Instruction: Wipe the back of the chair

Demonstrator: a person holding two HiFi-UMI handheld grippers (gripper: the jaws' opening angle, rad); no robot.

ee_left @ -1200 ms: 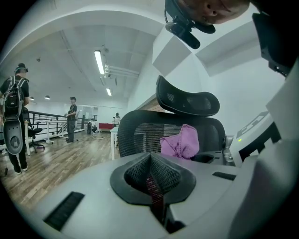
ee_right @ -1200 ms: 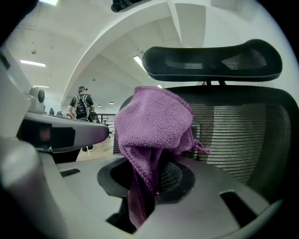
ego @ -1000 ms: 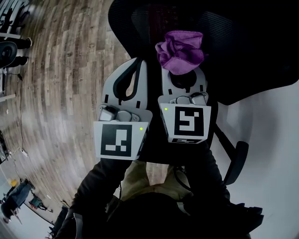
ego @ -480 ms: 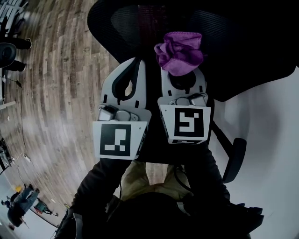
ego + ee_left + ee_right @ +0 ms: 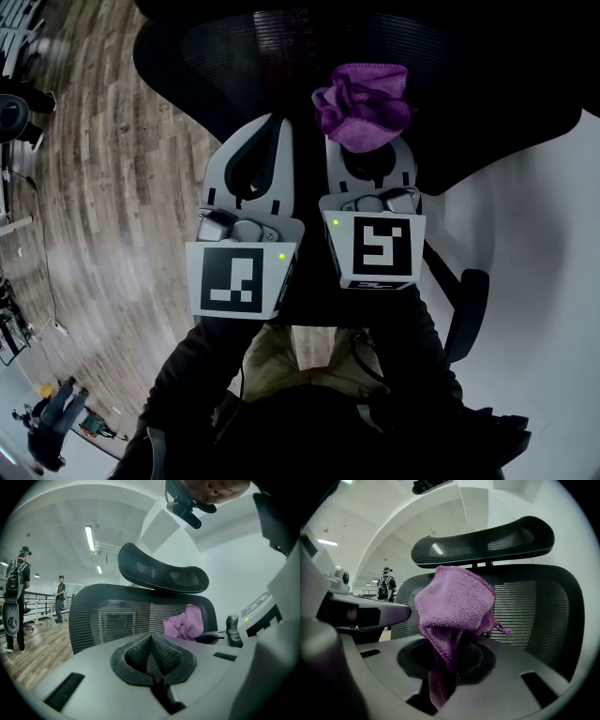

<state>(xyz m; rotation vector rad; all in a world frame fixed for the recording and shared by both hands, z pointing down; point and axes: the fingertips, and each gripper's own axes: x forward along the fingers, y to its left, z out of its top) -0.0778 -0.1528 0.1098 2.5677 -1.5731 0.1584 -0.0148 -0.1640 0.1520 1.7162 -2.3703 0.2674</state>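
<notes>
The chair's black mesh back [image 5: 281, 47] fills the top of the head view, and its headrest [image 5: 164, 573] curves above the backrest [image 5: 112, 616] in the left gripper view. My right gripper [image 5: 366, 150] is shut on a bunched purple cloth [image 5: 362, 103], which lies against or just before the mesh; contact is unclear. In the right gripper view the cloth [image 5: 452, 606] rises from between the jaws in front of the backrest [image 5: 534, 602]. My left gripper [image 5: 279, 127] is beside it on the left, shut with nothing in it, pads [image 5: 161, 651] together, close to the mesh.
Wooden floor [image 5: 103, 187] lies to the left, white floor [image 5: 534, 281] to the right. A chair armrest [image 5: 466, 314] sticks out at lower right. Two people [image 5: 16, 597] stand far off by a railing at the left.
The chair back has shifted left in the head view, so more of its left side shows. Both grippers and the cloth have stayed about where they were.
</notes>
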